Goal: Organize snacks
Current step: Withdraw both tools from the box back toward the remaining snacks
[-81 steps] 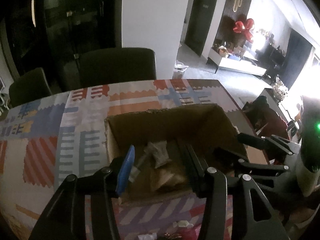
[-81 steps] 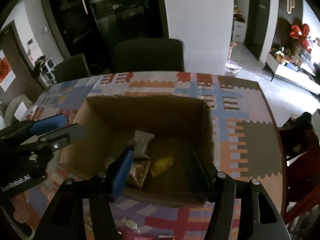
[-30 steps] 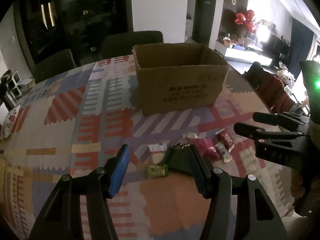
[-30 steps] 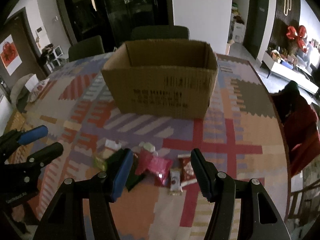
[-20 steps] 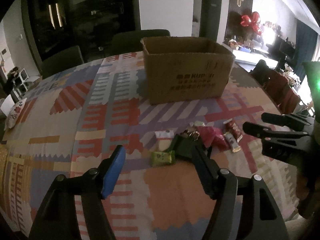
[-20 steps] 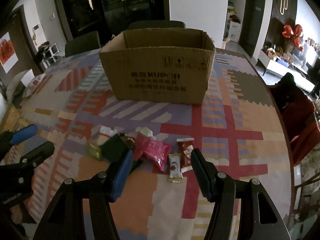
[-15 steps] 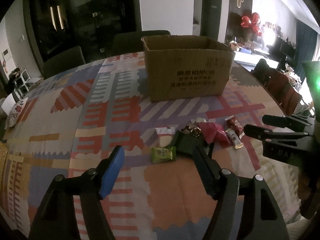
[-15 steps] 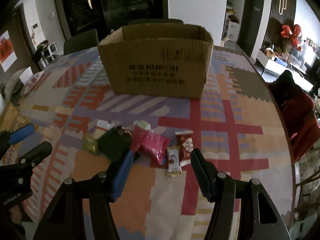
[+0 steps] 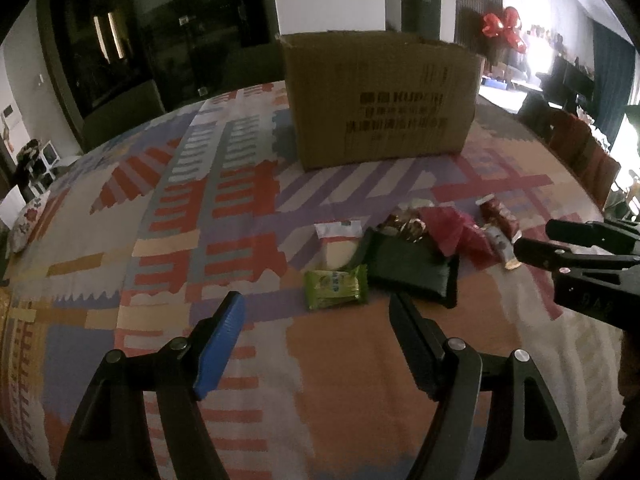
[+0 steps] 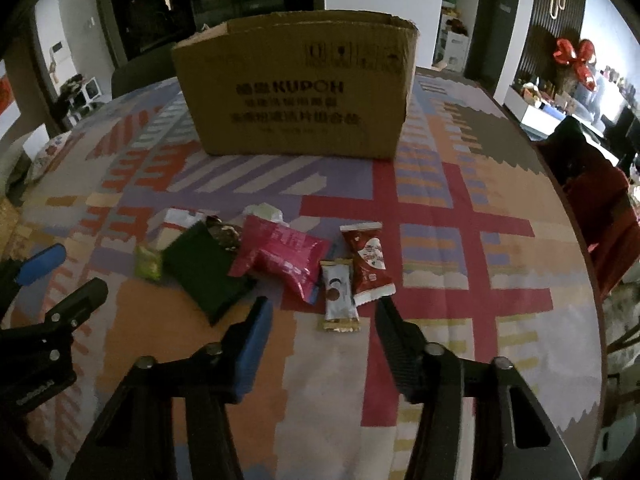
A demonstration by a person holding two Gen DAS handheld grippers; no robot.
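While my left tongs (image 9: 316, 320) gape empty and my right tongs (image 10: 322, 314) narrow on nothing, the overlapping packets (image 10: 280, 256) risk a double grab.

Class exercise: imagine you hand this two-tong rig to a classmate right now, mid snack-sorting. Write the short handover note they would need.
Left tongs: open, empty, aimed at the green snack packet.
Right tongs: empty, jaws closing, nothing between them yet; the small silver packet lies just ahead.
Snacks in a loose cluster on the patterned tablecloth, in front of the cardboard box: green packet, dark green pack, pink bag, silver packet, red packet, a white packet.
Done: cannot tell from here; the box's inside is not visible.
Left: pick up every packet on the cloth and sort it.
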